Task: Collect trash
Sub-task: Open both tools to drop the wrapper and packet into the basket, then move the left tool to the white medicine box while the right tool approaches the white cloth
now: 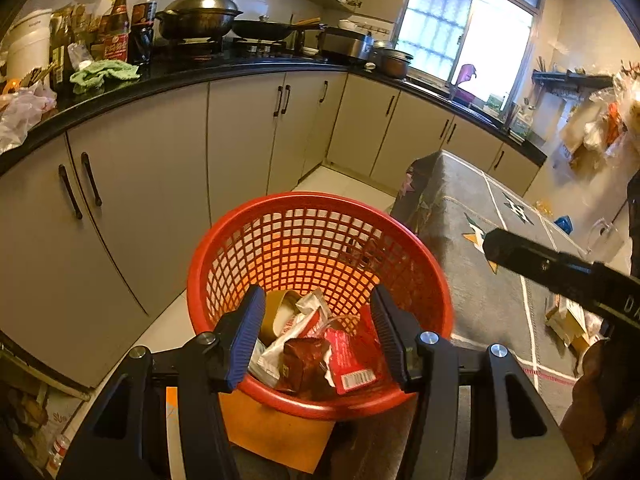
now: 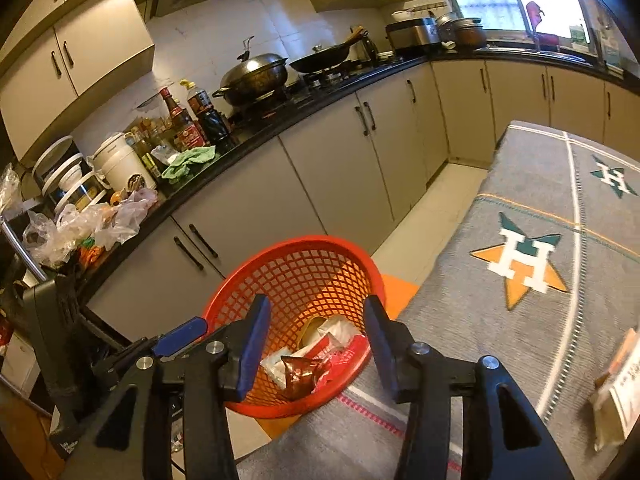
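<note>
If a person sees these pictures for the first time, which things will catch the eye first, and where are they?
The bright red mesh basket stands on the floor beside the covered table, and both grippers hang over it with jaws open. Inside it lie crumpled wrappers, red, white and brown. Next comes the grey table cloth on the right, with its orange and green star.

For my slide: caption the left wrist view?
Open left gripper above a red basket holding wrappers.
</note>
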Available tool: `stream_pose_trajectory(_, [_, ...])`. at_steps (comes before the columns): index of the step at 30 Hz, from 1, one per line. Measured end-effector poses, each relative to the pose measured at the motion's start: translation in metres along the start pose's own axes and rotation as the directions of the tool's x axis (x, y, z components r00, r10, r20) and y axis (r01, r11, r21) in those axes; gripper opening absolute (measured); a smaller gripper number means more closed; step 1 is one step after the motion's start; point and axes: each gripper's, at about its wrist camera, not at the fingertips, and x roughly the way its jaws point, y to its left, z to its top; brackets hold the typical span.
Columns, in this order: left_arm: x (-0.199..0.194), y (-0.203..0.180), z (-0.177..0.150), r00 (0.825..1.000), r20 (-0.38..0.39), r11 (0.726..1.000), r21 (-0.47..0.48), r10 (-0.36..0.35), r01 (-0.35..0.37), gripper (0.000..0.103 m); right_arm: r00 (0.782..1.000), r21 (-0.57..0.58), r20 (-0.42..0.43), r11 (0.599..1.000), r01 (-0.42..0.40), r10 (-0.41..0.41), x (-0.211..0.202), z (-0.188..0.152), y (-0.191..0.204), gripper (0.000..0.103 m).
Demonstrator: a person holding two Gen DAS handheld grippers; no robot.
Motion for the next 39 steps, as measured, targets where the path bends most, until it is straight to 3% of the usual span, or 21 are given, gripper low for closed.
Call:
stream_pose_trajectory(10, [-0.017, -0.048, -0.008, 0.999, 0.008, 0.995, 0.088, -0.044, 0.043, 0.053, 0.998, 0.056, 0.018, 0.996, 0.066, -0.067, -0.064, -0.010, -0.024, 0.052])
stream_pose_trajectory(22, [-0.027, -0.150, -0.022, 0.995, -0.035, 0.956, 0.275, -0.098, 0.103, 0.062, 0.976, 0.176, 0.083, 0.967, 0.183, -0.200, -0.160, -0.026, -0.110, 0.052])
stream_pose_trajectory(24, [-0.029, -0.172, -0.025, 0.994, -0.044, 0.942, 0.318, -0.103, 0.112, 0.069, 0.967, 0.209, 0.090, 0.954, 0.214, -0.236, -0.180, -0.029, -0.134, 0.052])
stream_pose_trajectory(28, [-0.028, -0.213, -0.026, 0.989, -0.075, 0.907, 0.394, -0.129, 0.148, 0.071, 0.944, 0.281, 0.103, 0.919, 0.276, -0.315, -0.214, -0.034, -0.178, 0.052])
stream_pose_trajectory(33, [-0.010, -0.273, -0.028, 0.979, -0.142, 0.845, 0.497, -0.144, 0.196, 0.076, 0.900, 0.394, 0.119, 0.852, 0.345, -0.419, -0.256, -0.043, -0.239, 0.055])
stream_pose_trajectory(36, [0.005, -0.306, -0.028, 0.969, -0.194, 0.801, 0.549, -0.156, 0.239, 0.080, 0.893, 0.458, 0.126, 0.824, 0.334, -0.432, -0.268, -0.054, -0.268, 0.056])
stream_pose_trajectory(39, [0.021, -0.328, -0.031, 0.962, -0.234, 0.766, 0.591, -0.137, 0.253, 0.082, 0.903, 0.511, 0.120, 0.805, 0.300, -0.413, -0.267, -0.066, -0.289, 0.056])
